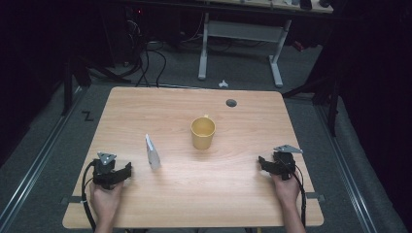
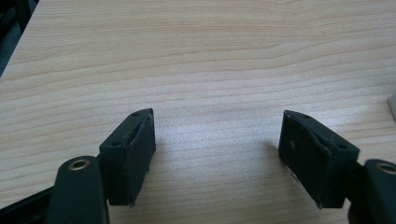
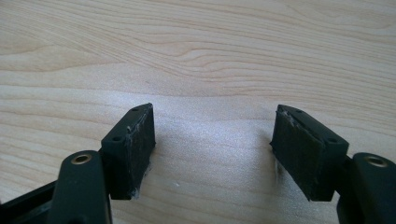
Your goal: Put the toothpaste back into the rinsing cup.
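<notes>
**Both grippers resting wide at the near corners**

I am holding the left gripper (image 1: 127, 171) at seven o'clock on the wooden table (image 1: 145, 107), jaws spread wide over bare wood. The right gripper (image 1: 262, 162) is sitting at four o'clock, equally spread. A yellow mug (image 1: 202, 132) is standing near centre, a white packet (image 1: 152, 152) at its eight o'clock.

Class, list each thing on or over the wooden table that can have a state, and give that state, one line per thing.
Yellow ceramic mug: upright, interior unclear.
Small white packet: standing on edge, tilted.
Left gripper: open, holding nothing.
Right gripper: open, holding nothing.
</notes>
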Motion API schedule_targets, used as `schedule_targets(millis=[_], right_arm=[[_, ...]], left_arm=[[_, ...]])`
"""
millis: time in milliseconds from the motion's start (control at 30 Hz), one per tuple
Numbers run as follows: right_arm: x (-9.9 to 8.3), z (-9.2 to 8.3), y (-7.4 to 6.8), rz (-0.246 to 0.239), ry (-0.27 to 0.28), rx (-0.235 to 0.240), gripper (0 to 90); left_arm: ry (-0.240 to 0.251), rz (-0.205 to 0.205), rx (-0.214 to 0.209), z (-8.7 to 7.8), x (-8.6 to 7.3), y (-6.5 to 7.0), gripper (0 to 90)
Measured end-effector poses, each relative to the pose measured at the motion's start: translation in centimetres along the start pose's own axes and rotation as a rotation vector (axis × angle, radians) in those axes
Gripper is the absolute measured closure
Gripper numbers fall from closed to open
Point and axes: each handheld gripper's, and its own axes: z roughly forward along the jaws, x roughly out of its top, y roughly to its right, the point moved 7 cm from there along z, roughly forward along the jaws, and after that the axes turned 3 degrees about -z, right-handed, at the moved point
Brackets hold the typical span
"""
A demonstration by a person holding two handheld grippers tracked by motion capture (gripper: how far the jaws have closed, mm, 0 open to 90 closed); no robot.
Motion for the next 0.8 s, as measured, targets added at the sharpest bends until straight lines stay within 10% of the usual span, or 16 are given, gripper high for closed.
schedule_targets(millis=[800], right_arm=[[0.00, 0.00, -0.01, -0.001, 0.000, 0.000, 30.3]], left_arm=[[-0.009, 0.019, -0.023, -0.01, -0.07, 0.27, 23.6]])
